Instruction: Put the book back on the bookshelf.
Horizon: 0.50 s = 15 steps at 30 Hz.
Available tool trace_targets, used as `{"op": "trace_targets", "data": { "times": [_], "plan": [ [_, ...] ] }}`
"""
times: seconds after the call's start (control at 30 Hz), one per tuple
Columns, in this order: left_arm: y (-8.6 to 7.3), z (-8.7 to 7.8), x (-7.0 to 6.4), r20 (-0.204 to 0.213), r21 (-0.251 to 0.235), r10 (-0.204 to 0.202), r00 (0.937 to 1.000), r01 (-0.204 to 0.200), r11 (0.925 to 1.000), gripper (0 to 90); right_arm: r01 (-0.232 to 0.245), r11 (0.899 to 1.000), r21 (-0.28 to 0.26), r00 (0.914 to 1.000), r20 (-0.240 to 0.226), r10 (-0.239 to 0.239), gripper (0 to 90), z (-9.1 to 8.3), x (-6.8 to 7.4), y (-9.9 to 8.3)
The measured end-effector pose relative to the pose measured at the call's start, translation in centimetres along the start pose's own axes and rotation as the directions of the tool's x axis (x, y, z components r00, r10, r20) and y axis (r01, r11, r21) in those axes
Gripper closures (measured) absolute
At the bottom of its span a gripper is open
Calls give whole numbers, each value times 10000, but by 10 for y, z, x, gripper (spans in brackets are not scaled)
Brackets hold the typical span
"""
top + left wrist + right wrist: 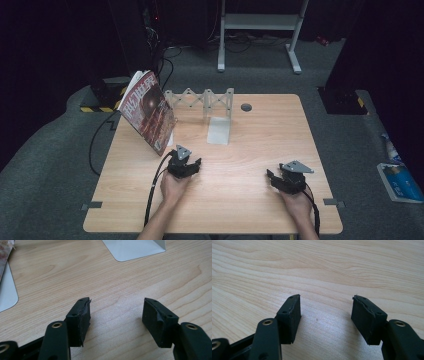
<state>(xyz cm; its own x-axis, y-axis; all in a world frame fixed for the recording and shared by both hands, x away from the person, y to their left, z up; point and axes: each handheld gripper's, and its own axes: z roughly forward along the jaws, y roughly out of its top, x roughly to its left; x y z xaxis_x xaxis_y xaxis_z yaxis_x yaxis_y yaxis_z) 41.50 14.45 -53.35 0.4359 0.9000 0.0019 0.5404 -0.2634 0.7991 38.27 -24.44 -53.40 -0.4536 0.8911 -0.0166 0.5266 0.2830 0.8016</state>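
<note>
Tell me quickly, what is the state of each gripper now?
Left gripper: open, holding nothing, above the bare table.
Right gripper: open, holding nothing.

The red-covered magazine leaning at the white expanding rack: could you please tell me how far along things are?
Nothing looks done yet: the red-covered magazine leans against the white expanding rack. Nothing is in hand; the left gripper and right gripper rest open on the wooden table. All handling remains.
</note>
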Motion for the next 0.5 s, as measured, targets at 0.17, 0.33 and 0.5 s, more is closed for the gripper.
{"op": "trace_targets", "data": {
  "times": [0.17, 0.33, 0.5],
  "plan": [
    [0, 0, 0, -2, -20, -46, 10000, 46, 10000, 394, 4, 10000, 2, 10000, -1, -4, 406, 0, 0, 0],
    [0, 0, 0, -18, -27, -52, 10000, 52, 10000, 394, 8, 10000, 0, 10000, -5, -8, 406, 0, 0, 0],
    [0, 0, 0, -14, -24, -57, 10000, 57, 10000, 394, 5, 10000, 2, 10000, -5, -5, 406, 0, 0, 0]
  ]
}}
